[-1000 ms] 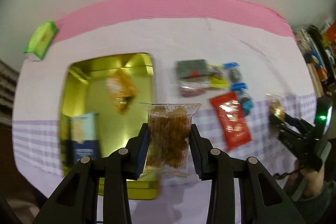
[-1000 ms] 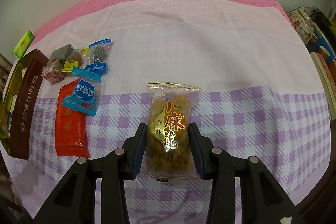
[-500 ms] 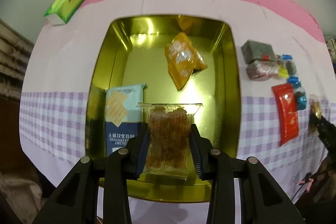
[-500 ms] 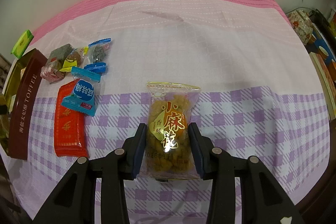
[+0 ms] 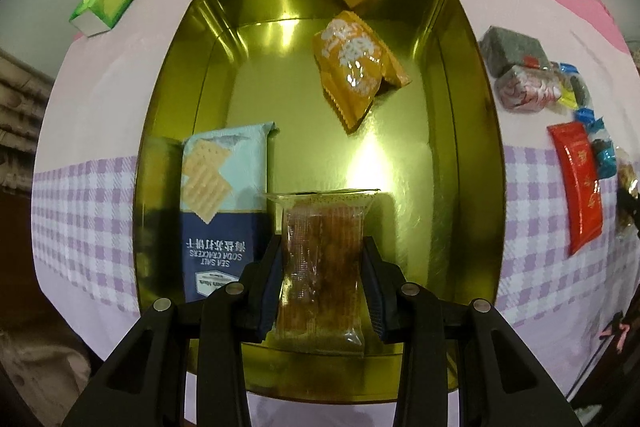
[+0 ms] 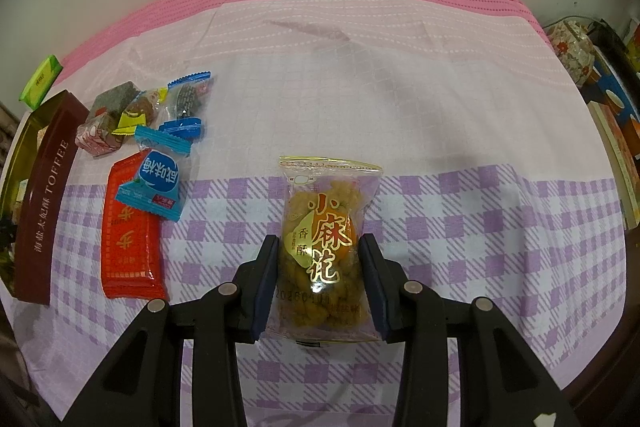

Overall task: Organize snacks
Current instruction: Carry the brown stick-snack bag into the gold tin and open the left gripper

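My left gripper (image 5: 322,279) pinches a clear pack (image 5: 322,267) of brown snacks and holds it over the gold tin (image 5: 472,155). In the tin lie a cracker pack (image 5: 222,195) and an orange pack (image 5: 352,63). My right gripper (image 6: 320,287) pinches a yellow twist pack (image 6: 324,247) above the checked cloth (image 6: 480,227). More snacks, like the red pack (image 6: 128,247), lie beside the tin.

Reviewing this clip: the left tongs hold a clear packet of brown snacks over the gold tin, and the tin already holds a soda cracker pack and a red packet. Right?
Not quite. In the left wrist view the left tongs do grip the clear brown snack packet over the gold tin, beside the soda cracker pack, but the other packet inside is orange. The red packet lies outside on the tablecloth.
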A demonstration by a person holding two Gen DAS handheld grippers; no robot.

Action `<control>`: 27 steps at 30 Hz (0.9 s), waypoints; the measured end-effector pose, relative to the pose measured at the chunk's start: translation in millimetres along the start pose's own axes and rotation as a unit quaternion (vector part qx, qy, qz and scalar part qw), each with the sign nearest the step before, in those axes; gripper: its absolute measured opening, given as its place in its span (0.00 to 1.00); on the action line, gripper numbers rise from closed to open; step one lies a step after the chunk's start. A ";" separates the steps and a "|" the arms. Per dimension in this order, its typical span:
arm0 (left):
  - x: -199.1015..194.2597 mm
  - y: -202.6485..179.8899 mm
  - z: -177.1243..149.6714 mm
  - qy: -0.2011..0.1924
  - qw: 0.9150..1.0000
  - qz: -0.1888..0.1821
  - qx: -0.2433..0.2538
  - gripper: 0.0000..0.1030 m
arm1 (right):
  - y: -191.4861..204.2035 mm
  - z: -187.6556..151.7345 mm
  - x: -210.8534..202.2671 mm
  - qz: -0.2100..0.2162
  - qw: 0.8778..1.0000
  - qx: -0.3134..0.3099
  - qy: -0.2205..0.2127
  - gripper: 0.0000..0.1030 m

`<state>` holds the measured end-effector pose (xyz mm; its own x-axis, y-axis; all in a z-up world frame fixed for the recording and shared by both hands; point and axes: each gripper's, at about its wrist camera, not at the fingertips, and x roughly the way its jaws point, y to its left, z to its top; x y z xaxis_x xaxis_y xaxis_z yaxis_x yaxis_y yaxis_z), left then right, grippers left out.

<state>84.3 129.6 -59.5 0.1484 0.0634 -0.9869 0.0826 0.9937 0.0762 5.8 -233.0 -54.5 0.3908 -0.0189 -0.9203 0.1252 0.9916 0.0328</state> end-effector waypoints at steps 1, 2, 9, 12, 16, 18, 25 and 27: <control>1.1 -0.3 -1.4 0.001 1.000 0.000 0.000 0.37 | 0.0 0.1 0.0 0.000 1.000 0.000 0.000 0.37; 3.1 -0.9 -2.6 0.002 1.000 0.000 0.001 0.37 | 0.1 0.2 -0.1 -0.001 1.000 0.000 0.000 0.37; 8.5 -4.8 -8.0 -0.009 1.000 0.003 0.007 0.37 | 4.7 0.0 -0.9 -0.010 1.000 -0.011 0.002 0.38; 11.2 -4.7 -11.8 -0.015 1.000 0.003 0.011 0.37 | 4.1 -0.4 -1.4 -0.011 1.000 -0.012 0.002 0.37; 11.0 -2.5 -16.0 -0.022 1.000 -0.005 0.011 0.38 | 4.2 -0.8 -1.8 -0.012 1.000 -0.014 0.002 0.37; 8.7 -0.3 -17.0 -0.029 0.999 -0.009 0.013 0.38 | 4.9 -0.6 -1.6 -0.012 1.000 -0.012 0.002 0.37; -14.1 -2.4 -21.6 -0.075 0.997 -0.015 0.026 0.52 | 4.9 -1.9 -2.5 -0.017 1.000 -0.013 -0.006 0.36; -23.8 -2.5 -23.4 -0.093 0.995 -0.015 0.032 0.53 | 4.2 -1.9 -2.7 -0.021 1.000 -0.010 -0.006 0.36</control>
<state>57.5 127.8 -39.5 0.3242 0.0101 -0.9459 0.1505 0.9866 0.0622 3.5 -228.5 -52.7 0.3958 -0.0610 -0.9163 0.1229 0.9923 -0.0129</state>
